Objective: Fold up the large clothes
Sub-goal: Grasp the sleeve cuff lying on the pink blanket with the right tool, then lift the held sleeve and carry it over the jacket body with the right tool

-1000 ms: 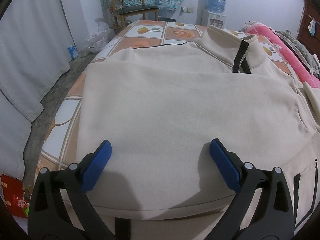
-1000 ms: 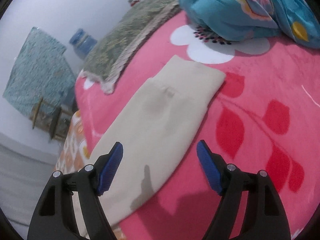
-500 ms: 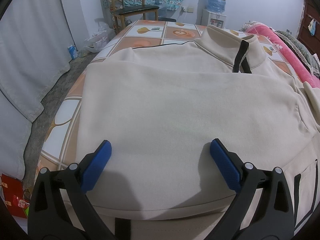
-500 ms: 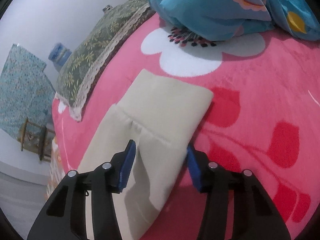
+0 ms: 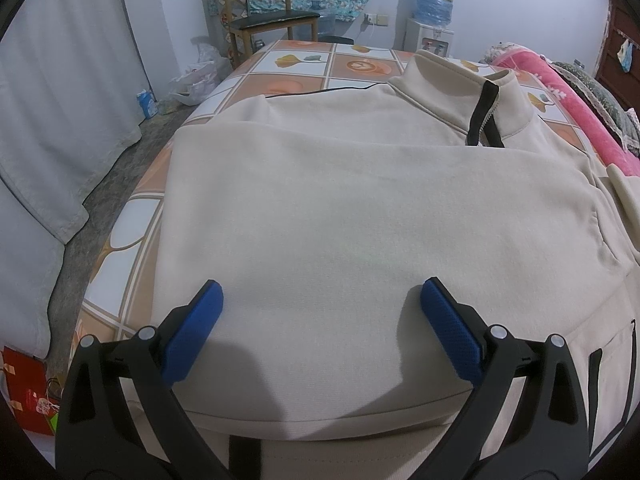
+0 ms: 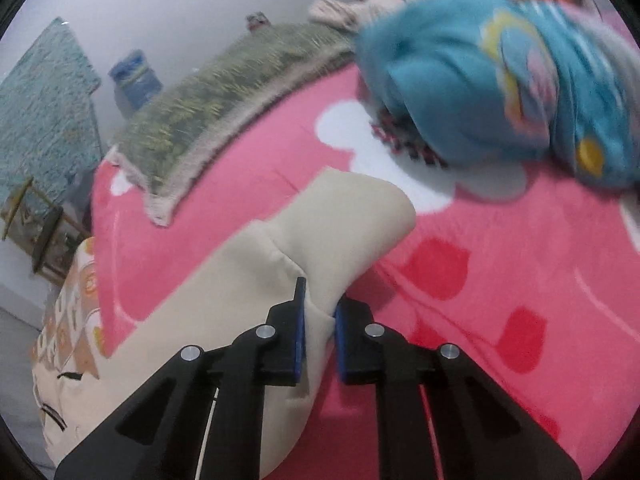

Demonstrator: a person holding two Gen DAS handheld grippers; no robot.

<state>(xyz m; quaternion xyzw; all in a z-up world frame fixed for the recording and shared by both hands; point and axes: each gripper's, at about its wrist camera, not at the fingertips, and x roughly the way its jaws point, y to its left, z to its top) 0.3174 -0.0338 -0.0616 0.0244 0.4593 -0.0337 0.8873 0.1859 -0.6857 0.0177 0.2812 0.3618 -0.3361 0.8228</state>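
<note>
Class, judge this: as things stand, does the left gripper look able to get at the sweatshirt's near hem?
Probably yes. The left gripper hangs open above the sweatshirt, its near hem lies bare between the fingers, and nothing covers it.

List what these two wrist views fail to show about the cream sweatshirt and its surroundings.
- Left wrist view: the cream sweatshirt is cut off by the right edge, so its far sleeve is missing; the left hand-held gripper covers part of the hem.
- Right wrist view: the right hand-held gripper, which has just been closing, hides the sleeve fabric it pinches.
- Right wrist view: the blue bundle is motion-blurred, its pattern unreadable.
</note>
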